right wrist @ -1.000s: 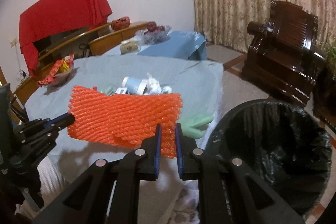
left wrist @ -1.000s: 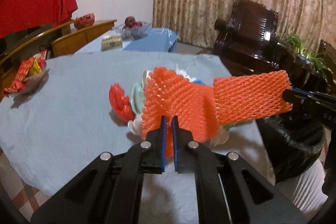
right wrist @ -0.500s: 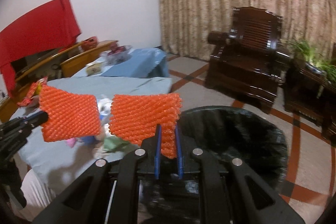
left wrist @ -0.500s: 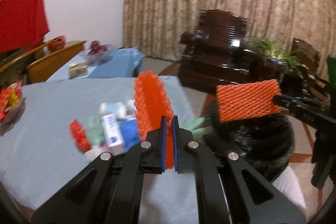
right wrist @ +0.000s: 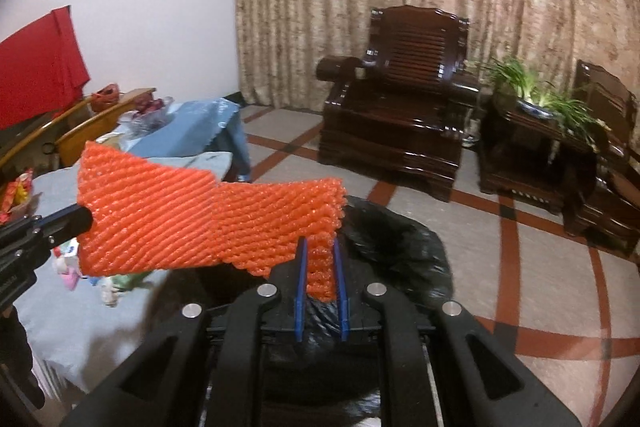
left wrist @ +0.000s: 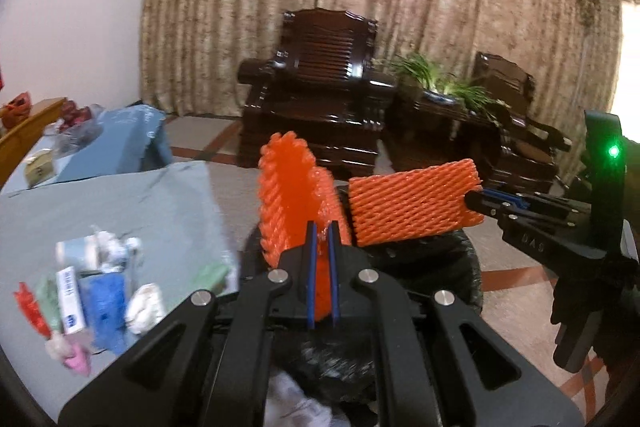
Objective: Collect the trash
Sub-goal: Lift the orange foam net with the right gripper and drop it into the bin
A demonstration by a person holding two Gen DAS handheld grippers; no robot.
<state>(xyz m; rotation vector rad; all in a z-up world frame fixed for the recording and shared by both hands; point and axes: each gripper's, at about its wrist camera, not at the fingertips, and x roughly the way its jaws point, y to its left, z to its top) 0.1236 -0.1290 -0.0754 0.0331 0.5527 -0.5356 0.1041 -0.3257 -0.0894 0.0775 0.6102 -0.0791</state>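
My left gripper [left wrist: 321, 233] is shut on an orange foam net sleeve [left wrist: 288, 195], held upright over the black-lined trash bin [left wrist: 452, 259]. My right gripper [right wrist: 320, 247] is shut on a second orange foam net sleeve [right wrist: 280, 223], held above the bin [right wrist: 396, 247]. In the right wrist view the left gripper [right wrist: 86, 217] comes in from the left with its sleeve [right wrist: 140, 215]. In the left wrist view the right gripper [left wrist: 474, 199] comes in from the right with its sleeve [left wrist: 412, 203]. Several pieces of trash [left wrist: 84, 291] lie on the grey-blue tablecloth [left wrist: 120, 203].
A dark wooden armchair [right wrist: 404, 107] and a side table with a green plant [right wrist: 536, 95] stand before the curtain. A second blue-covered table [right wrist: 188, 127] with fruit stands at the back left. A snack bag [right wrist: 16, 191] lies on the near table's far left.
Both grippers have swung right with their orange sleeves, from above the table to over the black trash bin. The trash pile now lies to the left.
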